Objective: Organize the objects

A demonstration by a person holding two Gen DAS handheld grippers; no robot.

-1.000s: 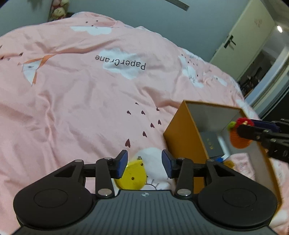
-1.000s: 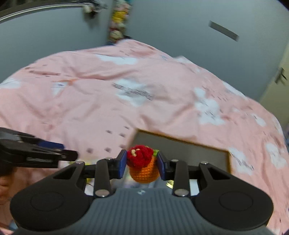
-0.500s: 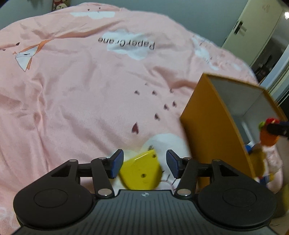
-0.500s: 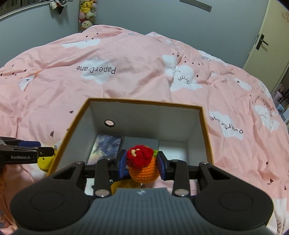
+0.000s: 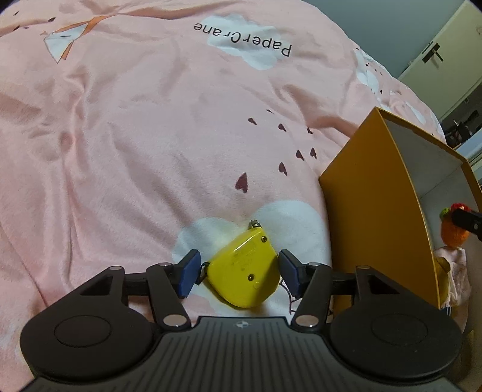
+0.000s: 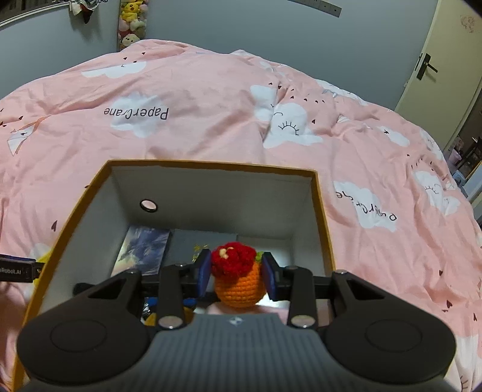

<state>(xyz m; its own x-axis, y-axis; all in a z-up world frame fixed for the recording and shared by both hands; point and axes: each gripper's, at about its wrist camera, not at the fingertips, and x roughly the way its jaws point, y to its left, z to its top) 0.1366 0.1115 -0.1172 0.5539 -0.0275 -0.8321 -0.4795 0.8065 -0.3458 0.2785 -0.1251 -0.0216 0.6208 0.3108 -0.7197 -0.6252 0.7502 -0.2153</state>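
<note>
One pink cloud-print duvet [image 6: 211,90] under orange box [image 5: 370,211]; grey walls [image 6: 241,27], plush toys possibly [image 6: 131,24].

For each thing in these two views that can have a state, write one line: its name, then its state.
Left hand-held gripper: open, straddling the tape measure.
Yellow tape measure: lying on the pink duvet, ungripped.
Right hand-held gripper: shut on the crochet toy, above the box.
Orange box: open, partly filled.

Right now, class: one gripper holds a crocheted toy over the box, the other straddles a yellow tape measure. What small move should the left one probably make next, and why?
Probably close the left gripper on the yellow tape measure. Its jaws have just been opening and now flank it on the pink duvet, beside the orange box.
</note>
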